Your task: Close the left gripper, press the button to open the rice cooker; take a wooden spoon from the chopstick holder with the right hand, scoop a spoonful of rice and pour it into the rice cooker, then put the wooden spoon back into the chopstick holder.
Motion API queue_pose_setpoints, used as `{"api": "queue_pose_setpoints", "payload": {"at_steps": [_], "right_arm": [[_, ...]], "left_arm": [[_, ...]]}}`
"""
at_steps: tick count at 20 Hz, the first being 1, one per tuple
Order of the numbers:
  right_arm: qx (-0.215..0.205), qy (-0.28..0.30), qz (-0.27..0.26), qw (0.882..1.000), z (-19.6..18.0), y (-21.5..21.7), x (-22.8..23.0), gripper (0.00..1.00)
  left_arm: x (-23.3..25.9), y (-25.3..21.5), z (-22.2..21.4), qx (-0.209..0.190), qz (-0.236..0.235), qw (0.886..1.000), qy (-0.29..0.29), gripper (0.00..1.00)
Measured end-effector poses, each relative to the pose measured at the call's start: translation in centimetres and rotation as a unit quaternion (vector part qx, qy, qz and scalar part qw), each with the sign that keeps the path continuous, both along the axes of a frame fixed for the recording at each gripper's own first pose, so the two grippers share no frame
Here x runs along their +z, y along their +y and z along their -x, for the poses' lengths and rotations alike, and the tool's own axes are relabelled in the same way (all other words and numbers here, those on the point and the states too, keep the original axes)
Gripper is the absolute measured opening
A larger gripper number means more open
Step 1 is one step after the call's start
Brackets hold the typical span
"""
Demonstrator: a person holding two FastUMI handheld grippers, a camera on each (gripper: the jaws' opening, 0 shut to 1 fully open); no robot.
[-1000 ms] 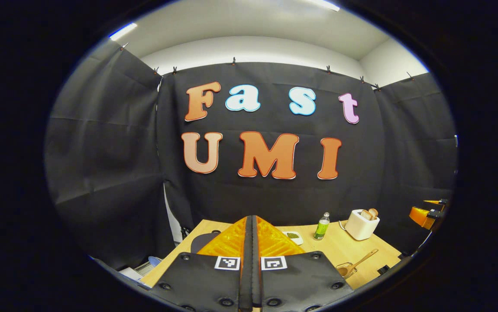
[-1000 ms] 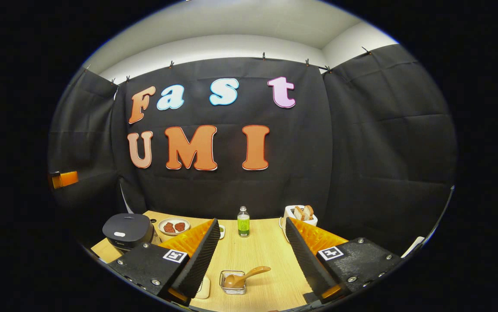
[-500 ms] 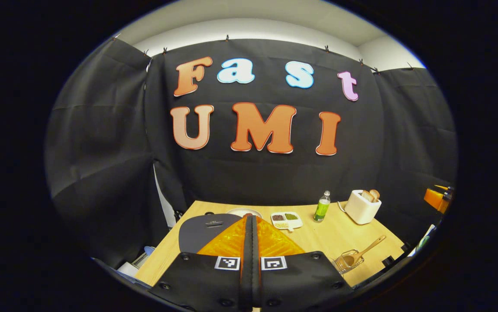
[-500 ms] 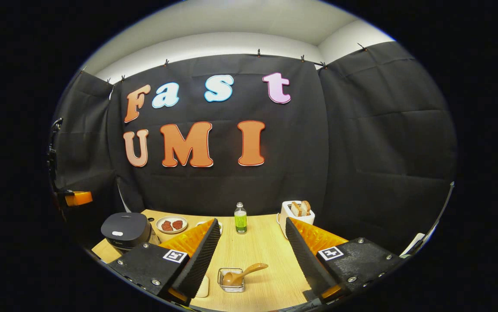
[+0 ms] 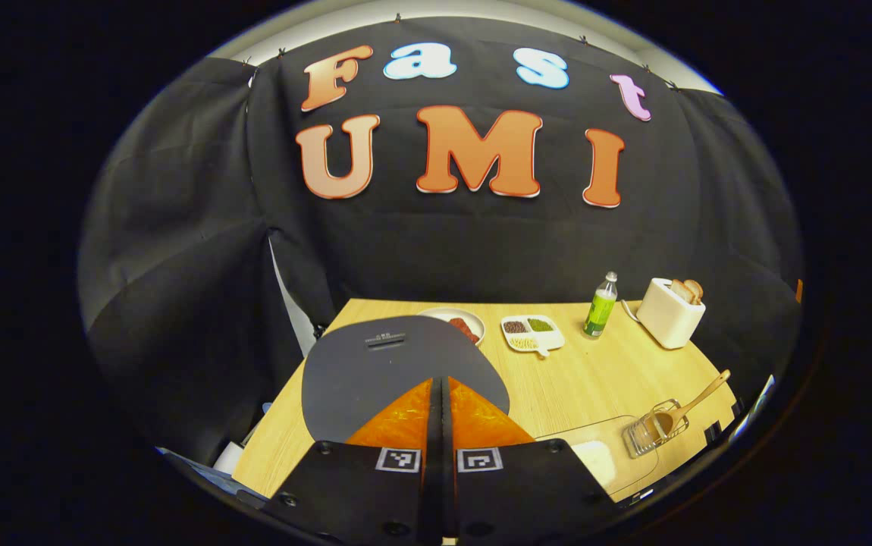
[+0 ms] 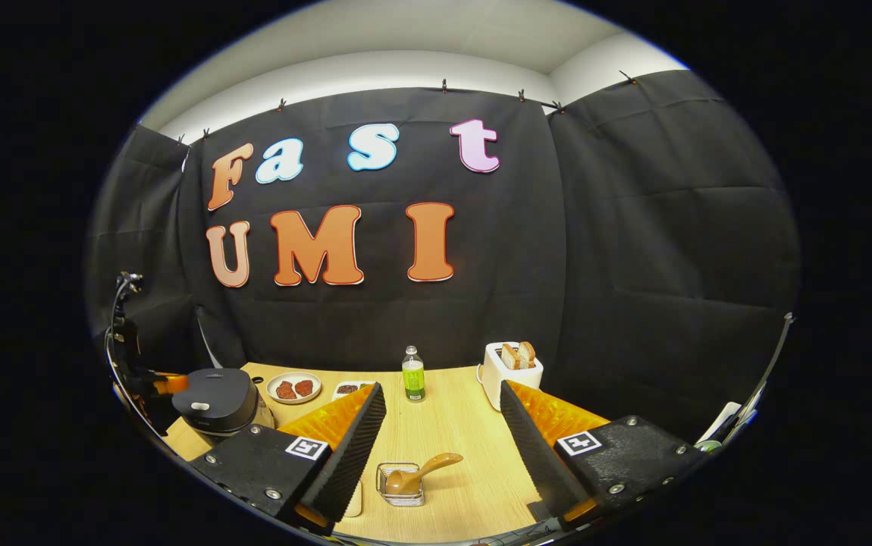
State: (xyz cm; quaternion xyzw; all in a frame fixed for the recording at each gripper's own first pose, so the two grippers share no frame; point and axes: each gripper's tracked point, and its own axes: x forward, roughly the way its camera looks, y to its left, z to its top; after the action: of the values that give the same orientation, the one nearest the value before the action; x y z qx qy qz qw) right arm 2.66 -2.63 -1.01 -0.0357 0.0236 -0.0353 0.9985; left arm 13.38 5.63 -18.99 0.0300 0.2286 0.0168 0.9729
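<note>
While the left gripper (image 5: 440, 383) hung over the near left part of the wooden table (image 5: 572, 387) in the left gripper view, its two fingers were pressed flat together with nothing between them, their tips over the dark lid of the rice cooker (image 5: 398, 364). A small plate with markings sat near the lid's far edge, too small to read. Beyond the cooker lay a round plate (image 5: 455, 320) with red pieces, then a white divided dish (image 5: 531, 334) of grains, a green bottle (image 5: 600, 307) whose label could not be read, and a white toaster (image 5: 667, 311) holding bread. At the table's near right corner stood the wire chopstick holder (image 5: 644, 434), and the wooden spoon (image 5: 686, 406) lay in it bowl down, its handle slanting up and away to the right. In the right gripper view, the right gripper (image 6: 442, 413) was spread wide and empty above the table's near edge, square printed markers on both finger mounts. Between its fingers sat the chopstick holder (image 6: 399, 485), with the wooden spoon (image 6: 421, 475) bowl to the left inside it and the handle rising to the right past the rim. The rice cooker (image 6: 218, 398) stood closed at far left, the left gripper (image 6: 167, 383) just beside it, and whether it touched the cooker could not be told.
</note>
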Motion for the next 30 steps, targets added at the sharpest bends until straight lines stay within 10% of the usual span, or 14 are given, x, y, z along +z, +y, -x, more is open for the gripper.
{"api": "queue_pose_setpoints", "payload": {"at_steps": [20, 30], "right_arm": [[-0.017, 0.025, 0.001, 1.0, -0.3, -0.3, -2.1, 0.95], [-0.008, 0.006, -0.005, 1.0, 0.1, -0.3, -1.1, 0.95]], "left_arm": [[-5.8, 1.1, 0.0, 0.008, 0.024, 0.998, 0.05, 0.03], [7.2, 0.2, -0.1, 0.005, -0.034, 0.996, -0.077, 0.04]]}}
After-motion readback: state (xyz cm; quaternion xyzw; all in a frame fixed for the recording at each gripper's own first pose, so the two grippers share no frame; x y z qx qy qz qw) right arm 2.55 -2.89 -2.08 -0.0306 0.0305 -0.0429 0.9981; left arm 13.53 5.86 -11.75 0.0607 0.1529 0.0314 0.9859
